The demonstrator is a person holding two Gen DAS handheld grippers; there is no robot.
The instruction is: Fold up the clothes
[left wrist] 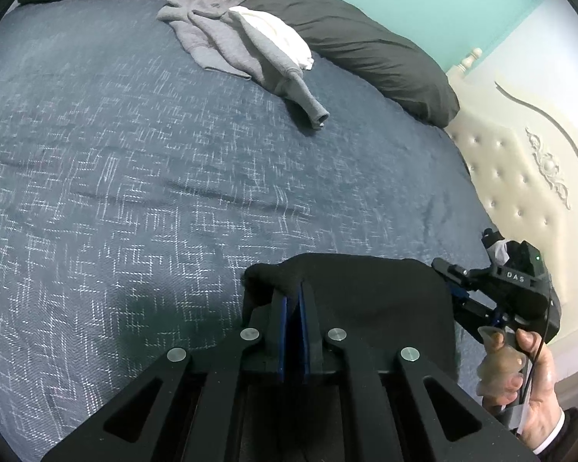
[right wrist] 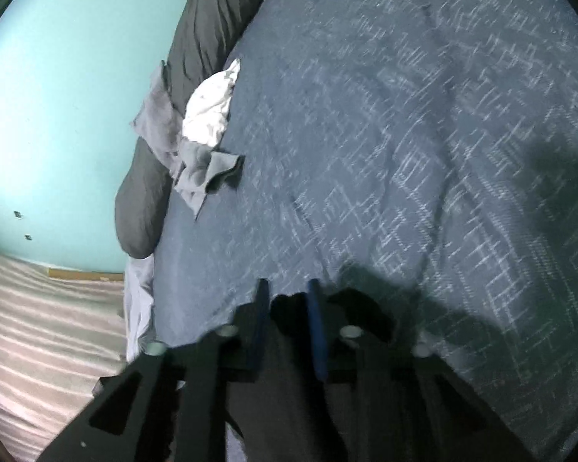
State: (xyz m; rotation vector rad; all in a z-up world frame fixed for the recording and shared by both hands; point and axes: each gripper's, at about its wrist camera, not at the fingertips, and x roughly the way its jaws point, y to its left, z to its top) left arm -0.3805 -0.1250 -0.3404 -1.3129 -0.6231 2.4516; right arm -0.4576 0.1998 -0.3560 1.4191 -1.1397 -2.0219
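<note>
Black garment (left wrist: 366, 288) on the blue bedspread (left wrist: 135, 173), near edge. My left gripper (left wrist: 293, 300) pinched tight on its fold. My right gripper (right wrist: 289, 300) barely parted, dark cloth between the pads. Grey sweatshirt (left wrist: 227, 38) and white cloth (left wrist: 277, 34) well off by the dark pillow (left wrist: 366, 50).

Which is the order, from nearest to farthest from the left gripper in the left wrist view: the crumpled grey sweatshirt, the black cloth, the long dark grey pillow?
1. Black cloth: clamped in the left gripper.
2. Crumpled grey sweatshirt: far up the bed, its cuff nearest.
3. Long dark grey pillow: behind the sweatshirt, along the wall.
</note>
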